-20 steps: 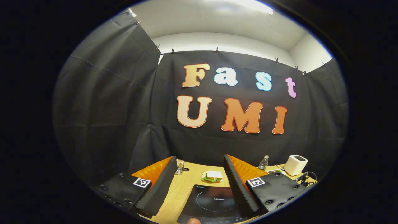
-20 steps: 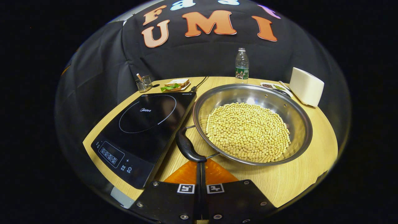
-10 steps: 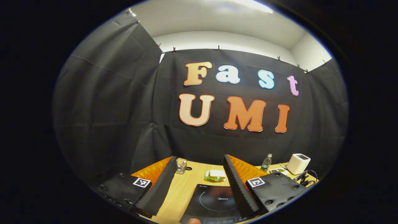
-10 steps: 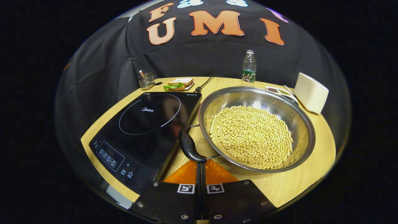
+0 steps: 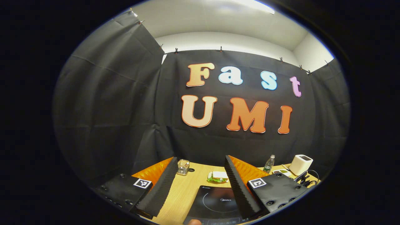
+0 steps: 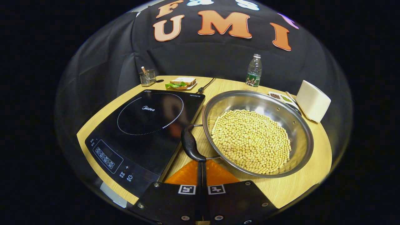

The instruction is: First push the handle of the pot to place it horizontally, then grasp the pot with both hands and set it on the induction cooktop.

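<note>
1. My right hand-held gripper (image 6: 201, 164) sits low at the near edge of the desk (image 6: 300, 184), its fingers pressed together with no gap between them, their tips at the black handle (image 6: 189, 146) of the pot (image 6: 301, 134); I cannot tell whether they touch it.
2. The pot, a wide steel pan filled with pale beans (image 6: 251, 140), rests on the desk just right of the induction cooktop (image 6: 147, 125), its rim close beside the cooktop's right edge.
3. The handle lies along the gap between pot and cooktop, reaching back toward me from the pot's left side.
4. Behind the pot stand a plastic bottle (image 6: 253, 71), a small dish of spices (image 6: 279, 97) and a white box-shaped appliance (image 6: 312, 100); the appliance is near the pot's far right rim.
5. Behind the cooktop I see a sandwich on a plate (image 6: 181, 83), a wire holder (image 6: 147, 77) and a dark cable (image 6: 204, 86) running off the back edge.
6. The cooktop's glass is bare, with its control panel at the near left corner.
7. Bare wood shows in front of the pot and to its right, up to the desk's curved edge.
8. My left hand-held gripper (image 5: 200, 179) is raised and aimed at the booth wall, fingers spread wide and holding nothing; between them I see the cooktop (image 5: 215, 203) and, well beyond, the sandwich (image 5: 217, 177).
</note>
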Motion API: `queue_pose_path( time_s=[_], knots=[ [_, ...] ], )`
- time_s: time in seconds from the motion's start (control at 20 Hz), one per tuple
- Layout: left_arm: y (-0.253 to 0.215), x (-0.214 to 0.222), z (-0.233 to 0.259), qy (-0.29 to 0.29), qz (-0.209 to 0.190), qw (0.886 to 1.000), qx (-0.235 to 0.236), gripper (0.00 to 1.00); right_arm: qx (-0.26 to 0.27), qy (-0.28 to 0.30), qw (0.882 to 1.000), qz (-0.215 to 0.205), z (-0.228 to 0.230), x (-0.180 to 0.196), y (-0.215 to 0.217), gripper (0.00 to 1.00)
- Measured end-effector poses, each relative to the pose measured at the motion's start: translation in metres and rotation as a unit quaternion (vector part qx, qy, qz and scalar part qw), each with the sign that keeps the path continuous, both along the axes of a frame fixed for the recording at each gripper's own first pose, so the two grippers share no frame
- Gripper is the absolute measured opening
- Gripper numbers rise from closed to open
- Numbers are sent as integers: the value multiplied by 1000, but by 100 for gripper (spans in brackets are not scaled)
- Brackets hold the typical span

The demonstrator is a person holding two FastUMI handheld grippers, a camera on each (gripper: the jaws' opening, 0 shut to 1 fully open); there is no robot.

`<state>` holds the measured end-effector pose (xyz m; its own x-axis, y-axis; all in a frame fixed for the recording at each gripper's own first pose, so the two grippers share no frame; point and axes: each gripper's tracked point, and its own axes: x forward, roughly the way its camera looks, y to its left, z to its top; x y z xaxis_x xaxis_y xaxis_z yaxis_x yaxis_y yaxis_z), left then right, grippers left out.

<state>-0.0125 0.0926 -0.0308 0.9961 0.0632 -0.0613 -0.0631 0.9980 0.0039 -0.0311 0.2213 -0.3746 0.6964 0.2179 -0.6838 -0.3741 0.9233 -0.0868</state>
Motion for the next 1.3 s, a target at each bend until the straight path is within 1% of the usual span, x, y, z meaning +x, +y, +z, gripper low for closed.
queue_pose_path(
  time_s=[0.35, 0.9, 1.1, 1.3],
  knots=[
    [9, 0, -2, -1, 4, 1000, -1, 97, 1, 4, 1000, -1, 1, 2, 4, 0],
    [23, 7, -12, 7, 13, 1000, -3, 97, 2, 7, 1000, 17, 2, 16, 24, 0],
    [29, 12, -19, 14, 19, 1000, -8, 97, 25, 15, 999, 13, -1, 25, 33, 0],
    [34, 16, -24, 18, 23, 1000, -11, 97, 32, 14, 999, 7, -3, 36, 37, 0]
  ],
)
